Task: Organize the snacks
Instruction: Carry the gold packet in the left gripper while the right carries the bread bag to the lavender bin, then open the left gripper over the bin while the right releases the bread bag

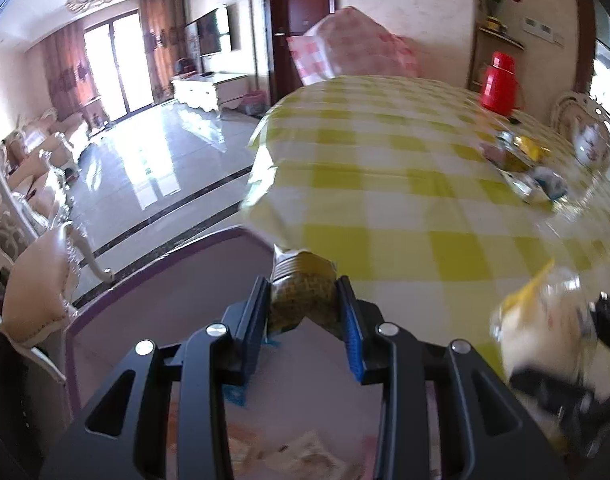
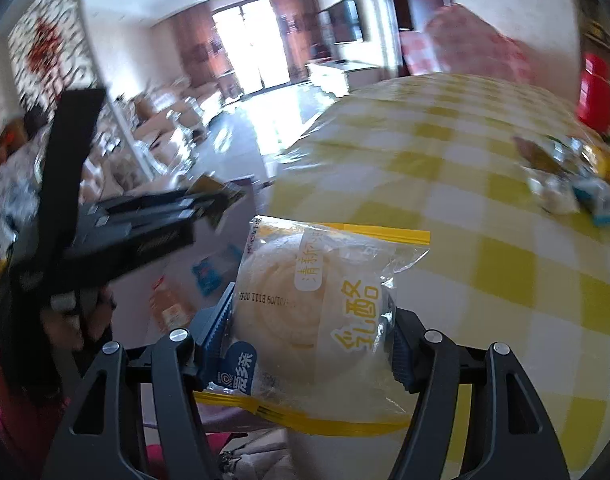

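Now your left hand-held gripper (image 1: 305, 304) pinches the green snack packet (image 1: 303, 300), your right hand-held gripper (image 2: 311, 328) clamps the pastry pack (image 2: 317, 312) (both above the lavender bin (image 1: 177, 300)); release low, gently.

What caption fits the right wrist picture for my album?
Right gripper clamps a clear, yellow-edged bag with a round white pastry beside the yellow-checked tablecloth.
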{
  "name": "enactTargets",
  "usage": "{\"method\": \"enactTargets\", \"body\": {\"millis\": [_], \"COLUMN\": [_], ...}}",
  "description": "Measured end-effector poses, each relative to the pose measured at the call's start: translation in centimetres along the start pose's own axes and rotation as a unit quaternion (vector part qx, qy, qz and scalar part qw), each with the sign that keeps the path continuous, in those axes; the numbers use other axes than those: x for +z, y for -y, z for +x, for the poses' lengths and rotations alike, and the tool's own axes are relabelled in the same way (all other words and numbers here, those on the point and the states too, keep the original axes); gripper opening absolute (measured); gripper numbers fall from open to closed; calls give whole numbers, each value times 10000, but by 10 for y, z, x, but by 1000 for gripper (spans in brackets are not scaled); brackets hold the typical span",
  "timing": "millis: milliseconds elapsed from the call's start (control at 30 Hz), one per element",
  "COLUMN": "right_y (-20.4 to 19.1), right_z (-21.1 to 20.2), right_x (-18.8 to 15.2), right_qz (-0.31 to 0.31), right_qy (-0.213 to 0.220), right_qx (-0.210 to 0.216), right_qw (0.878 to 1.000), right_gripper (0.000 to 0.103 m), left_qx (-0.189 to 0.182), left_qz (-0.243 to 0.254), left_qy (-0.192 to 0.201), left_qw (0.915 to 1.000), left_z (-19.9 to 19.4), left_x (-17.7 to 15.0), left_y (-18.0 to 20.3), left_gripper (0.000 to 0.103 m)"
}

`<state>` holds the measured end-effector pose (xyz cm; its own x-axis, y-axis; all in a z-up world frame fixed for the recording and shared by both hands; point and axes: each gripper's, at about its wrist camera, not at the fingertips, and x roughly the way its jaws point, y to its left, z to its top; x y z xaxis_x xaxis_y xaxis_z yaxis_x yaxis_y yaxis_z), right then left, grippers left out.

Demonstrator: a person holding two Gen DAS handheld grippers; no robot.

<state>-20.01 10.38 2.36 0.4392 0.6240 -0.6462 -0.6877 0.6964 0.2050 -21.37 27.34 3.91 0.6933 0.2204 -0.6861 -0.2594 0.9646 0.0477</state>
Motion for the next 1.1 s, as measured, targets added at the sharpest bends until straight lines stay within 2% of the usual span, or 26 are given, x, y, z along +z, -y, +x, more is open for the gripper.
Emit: {"method": "enactTargets", "body": {"millis": [300, 500, 533, 600, 633, 800, 933, 1000, 1100], "right_y": [-57, -79, -79, -80, -78, -56, -17, 8, 47], "right_z": [25, 30, 29, 20, 13, -11, -27, -37, -41], "right_x": [-8, -17, -17, -16, -16, -5, -1, -2, 2], "right_qz": [-721, -1032, -1057, -1063, -1041, -800, -319, -15, 461], "right_qy": [-284, -427, -418, -262, -136, 277, 501, 629, 722], "right_qx": [240, 670, 779, 960, 966, 732, 416, 257, 13], "right_qw": [9967, 9915, 9905, 9893, 9898, 9937, 9974, 9977, 9963], "right_gripper": [64, 65, 66, 70, 72, 73, 77, 78, 79], "left_qx": [384, 740, 851, 1102, 1316, 1462, 1605, 1538, 1155], "left_qz": [-66, -93, -116, -149, -172, -131, 94, 123, -24], "left_qy": [-207, -337, -384, -432, -375, -227, -113, -74, -41], "left_qw": [9990, 9966, 9956, 9929, 9904, 9889, 9869, 9880, 9933], "left_z": [7, 11, 12, 14, 12, 5, 3, 2, 0], "left_x": [-5, -7, -8, -8, -7, -4, -2, 1, 8], "left_y": [-34, -45, -48, -52, -53, -47, -30, -22, -6], "left_gripper": [37, 41, 44, 69, 83, 91, 96, 96, 96]}}
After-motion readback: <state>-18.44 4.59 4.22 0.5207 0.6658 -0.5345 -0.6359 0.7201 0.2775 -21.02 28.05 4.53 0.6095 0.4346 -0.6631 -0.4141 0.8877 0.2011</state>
